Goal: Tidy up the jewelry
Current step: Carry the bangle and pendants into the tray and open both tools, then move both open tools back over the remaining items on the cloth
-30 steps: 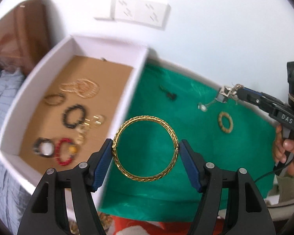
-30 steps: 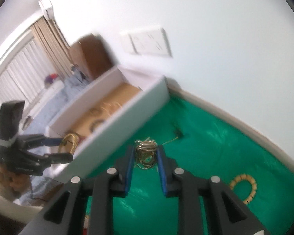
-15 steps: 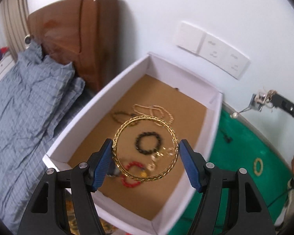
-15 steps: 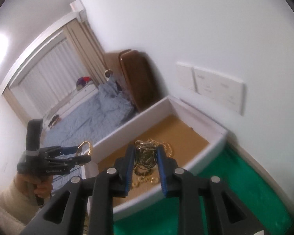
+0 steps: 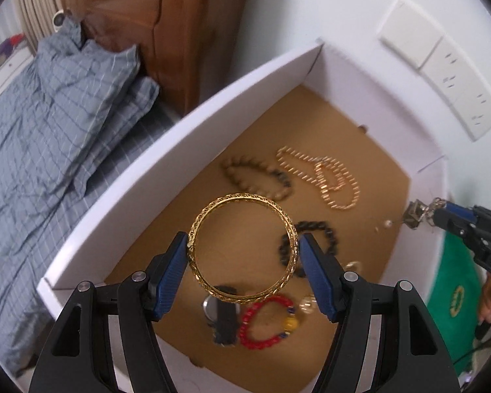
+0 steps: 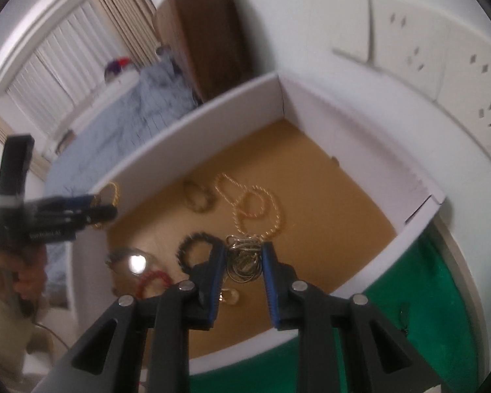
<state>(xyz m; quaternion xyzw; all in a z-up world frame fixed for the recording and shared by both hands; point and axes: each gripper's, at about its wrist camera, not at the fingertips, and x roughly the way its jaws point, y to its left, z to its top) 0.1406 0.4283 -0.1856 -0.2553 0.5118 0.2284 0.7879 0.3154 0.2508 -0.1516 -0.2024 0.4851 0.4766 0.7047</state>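
My left gripper (image 5: 244,245) is shut on a gold bangle (image 5: 212,209) and holds it above the white box (image 5: 180,137) with a brown floor. My right gripper (image 6: 244,252) is shut on a tangle of gold chain and earrings (image 6: 242,262), also above the box (image 6: 212,124); it shows at the right of the left wrist view (image 5: 422,213). Inside lie a gold chain necklace (image 5: 324,177), a brown bead bracelet (image 5: 258,180), a black bead bracelet (image 5: 311,245), a red bead bracelet (image 5: 265,324) and a watch (image 5: 222,314).
A green cloth (image 6: 442,311) lies right of the box, with a small beaded ring (image 5: 456,296) on it. A bed with grey checked bedding (image 5: 49,131) and a wooden headboard (image 5: 167,16) are left. Wall sockets (image 5: 442,65) sit behind the box.
Both grippers have moved left from over the green cloth to above the box, still holding their jewelry. The right gripper has come closer to the box floor.
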